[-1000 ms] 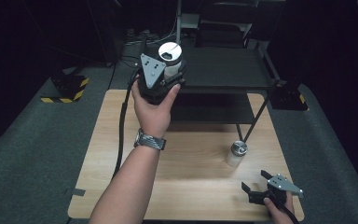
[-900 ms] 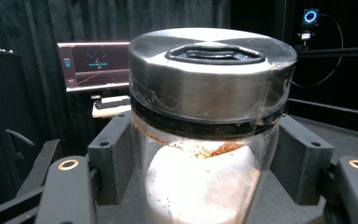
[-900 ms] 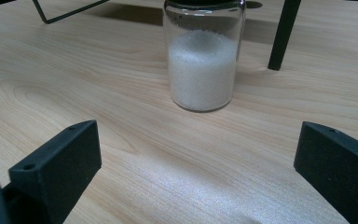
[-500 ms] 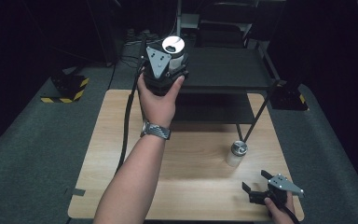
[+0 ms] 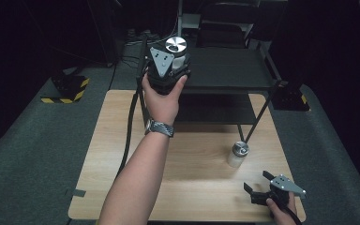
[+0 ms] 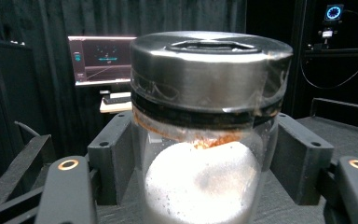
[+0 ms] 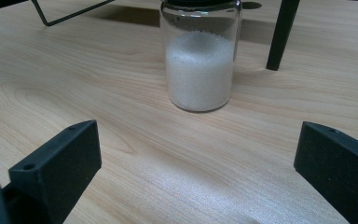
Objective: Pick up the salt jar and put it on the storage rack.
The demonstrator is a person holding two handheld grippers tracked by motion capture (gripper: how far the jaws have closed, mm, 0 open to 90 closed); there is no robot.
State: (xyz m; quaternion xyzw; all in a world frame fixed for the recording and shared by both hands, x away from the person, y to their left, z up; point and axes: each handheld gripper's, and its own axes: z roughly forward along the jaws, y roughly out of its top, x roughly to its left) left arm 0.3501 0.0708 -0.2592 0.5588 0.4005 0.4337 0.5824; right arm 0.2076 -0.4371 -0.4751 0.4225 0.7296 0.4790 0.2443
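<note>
Left gripper (image 5: 171, 65): raised over the near left corner of the black shelf unit (image 5: 229, 70), its pads clamped on either side of a glass jar with a steel lid (image 6: 209, 116). Jar held upright, long axis vertical, lid uppermost; white granules are seen inside, with an orange-brown residue under the lid rim (its base is cut off at the bottom edge of the left gripper view). From above, the jar body is hidden by the gripper and hand, the lid (image 5: 176, 44) alone being visible.

Right gripper (image 5: 268, 190): held low at the near right corner of the wooden table (image 5: 122, 140), jaws spread wide, nothing between them.

Second jar (image 7: 200, 56): upright on the table just ahead of the right gripper, beside a shelf leg; its lid is cut off in the right gripper view.
</note>
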